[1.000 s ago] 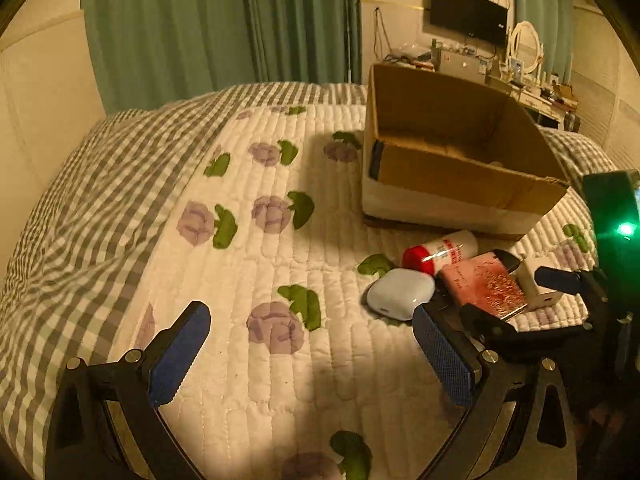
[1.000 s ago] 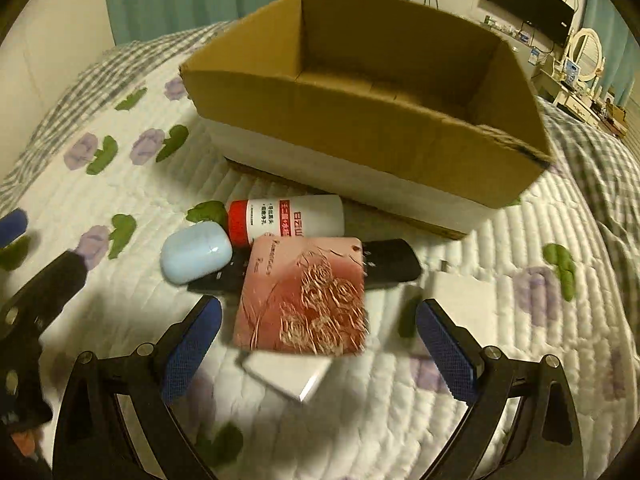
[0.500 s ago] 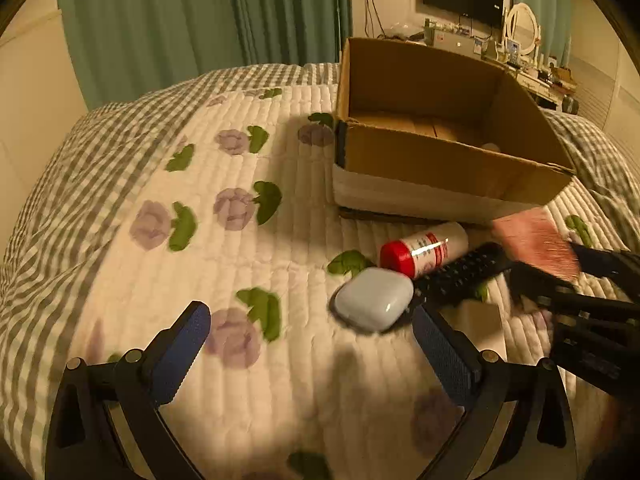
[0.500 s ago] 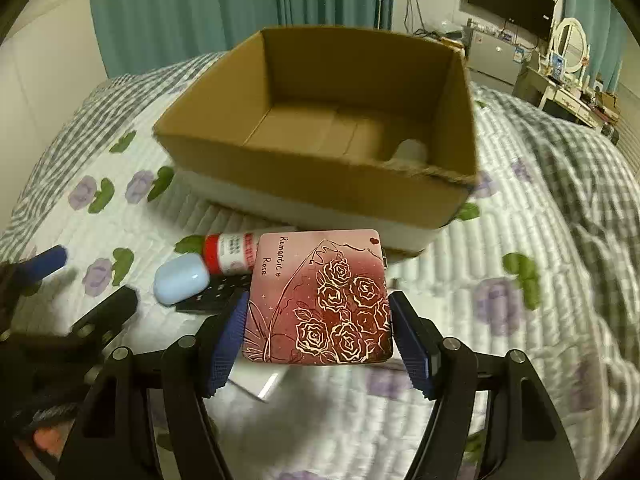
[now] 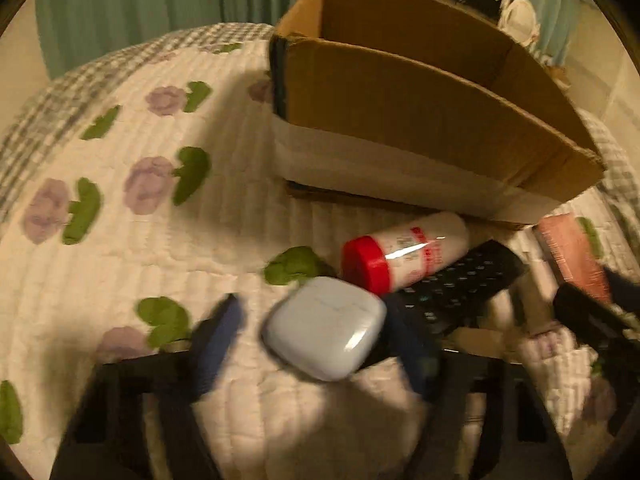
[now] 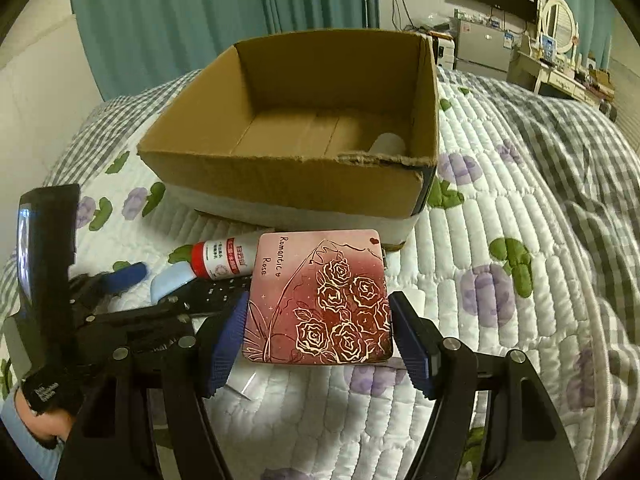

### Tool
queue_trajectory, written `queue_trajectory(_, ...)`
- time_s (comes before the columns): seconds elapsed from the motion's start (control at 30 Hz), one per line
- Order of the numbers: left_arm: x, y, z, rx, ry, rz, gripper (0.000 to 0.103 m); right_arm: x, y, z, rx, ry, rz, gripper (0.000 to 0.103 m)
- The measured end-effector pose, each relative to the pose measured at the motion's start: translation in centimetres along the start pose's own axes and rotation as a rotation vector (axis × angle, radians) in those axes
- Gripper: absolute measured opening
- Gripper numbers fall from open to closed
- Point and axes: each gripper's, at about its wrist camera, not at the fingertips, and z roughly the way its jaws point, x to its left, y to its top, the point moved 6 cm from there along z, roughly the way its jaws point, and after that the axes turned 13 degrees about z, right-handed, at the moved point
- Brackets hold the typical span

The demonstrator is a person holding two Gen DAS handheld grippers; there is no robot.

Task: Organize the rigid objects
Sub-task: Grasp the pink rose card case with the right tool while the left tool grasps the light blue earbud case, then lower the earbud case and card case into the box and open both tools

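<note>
The right hand-held gripper point(image 6: 318, 334) clamps a flat, glossy rose-print tin point(image 6: 320, 298) at frame center before the corrugated cardboard box point(image 6: 296, 168); the left hand-held gripper point(image 5: 316, 344) straddles, half-closed, a smooth rounded earbud case point(image 5: 324, 338), lower center.

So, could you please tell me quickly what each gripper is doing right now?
Left gripper: open, fingers either side of the pale blue earbud case, not clamped.
Right gripper: shut on the pink rose tin.

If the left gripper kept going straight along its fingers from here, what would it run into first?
Probably the pale blue earbud case, lying on the quilt between the left gripper's blurred fingers. Beyond it lie the red-capped bottle and the black remote. Depth is uncertain.
</note>
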Motion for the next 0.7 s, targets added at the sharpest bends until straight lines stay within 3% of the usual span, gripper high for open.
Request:
queue_trajectory(0.3, -0.7, -1.0, -2.2, -0.019, 0.032, 0.035, 0.058, 0.1, -0.5, -0.7, -0.030, -0.025, -0.006, 0.069)
queue_trajectory(0.7, -0.9, 0.5, -10.9, -0.153, 0.072, 0.065, 0.058, 1.9, 0.7, -6.8, -0.125, -0.017, -0.032, 0.069)
